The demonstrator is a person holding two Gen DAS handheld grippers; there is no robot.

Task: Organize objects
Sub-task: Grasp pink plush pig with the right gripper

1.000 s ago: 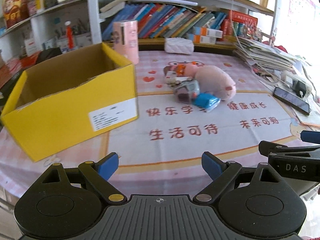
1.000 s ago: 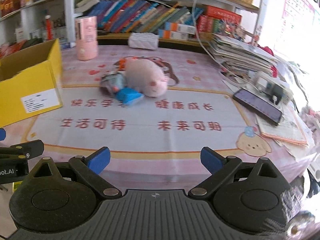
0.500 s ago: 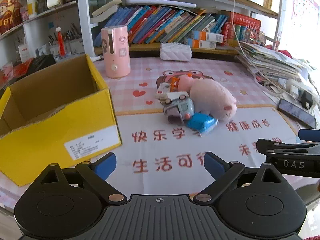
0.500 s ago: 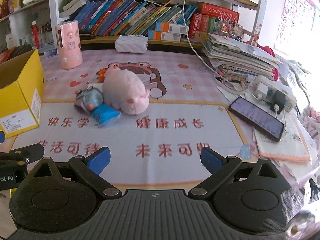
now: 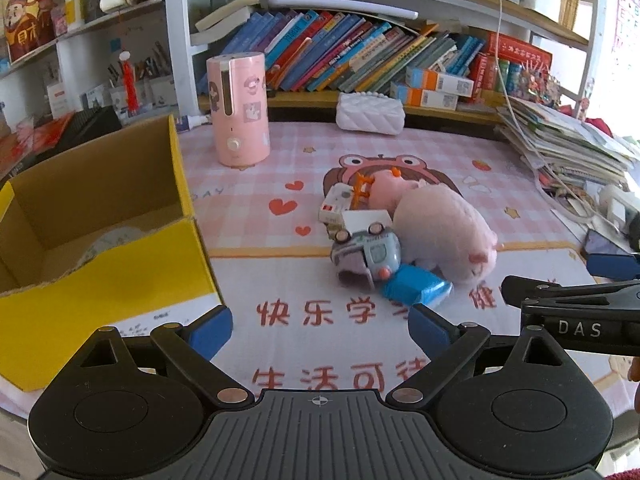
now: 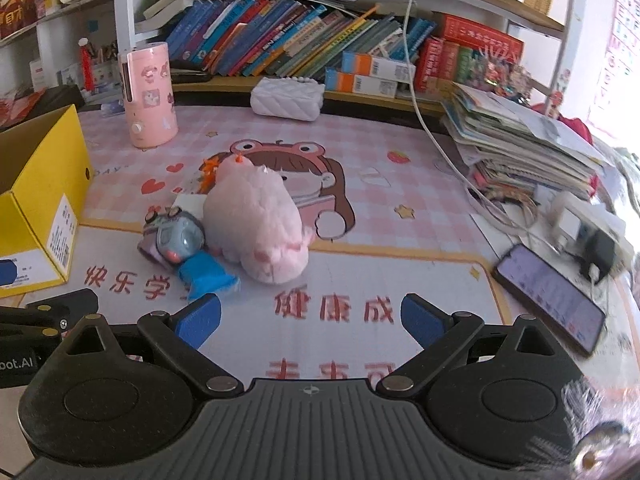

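Note:
A pile of small objects lies mid-table: a pink plush pig (image 5: 444, 232) (image 6: 260, 224), a grey toy car (image 5: 366, 258) (image 6: 174, 238), a blue packet (image 5: 416, 288) (image 6: 208, 276), a small white box (image 5: 336, 206) and an orange toy piece (image 5: 360, 188). An open yellow cardboard box (image 5: 92, 280) (image 6: 40, 200) stands at the left. My left gripper (image 5: 320, 330) is open and empty, short of the pile. My right gripper (image 6: 310, 318) is open and empty, just before the plush pig. The right gripper also shows at the right edge of the left wrist view (image 5: 576, 304).
A pink cylindrical humidifier (image 5: 238, 110) and a white quilted pouch (image 5: 370, 114) stand at the back by the bookshelf (image 5: 360, 60). A stack of books and papers (image 6: 520, 144), a cable, a charger and a black phone (image 6: 550, 294) lie at the right.
Both grippers have moved forward over the table toward the pile, which now looks nearer and larger. Both stay open and empty.

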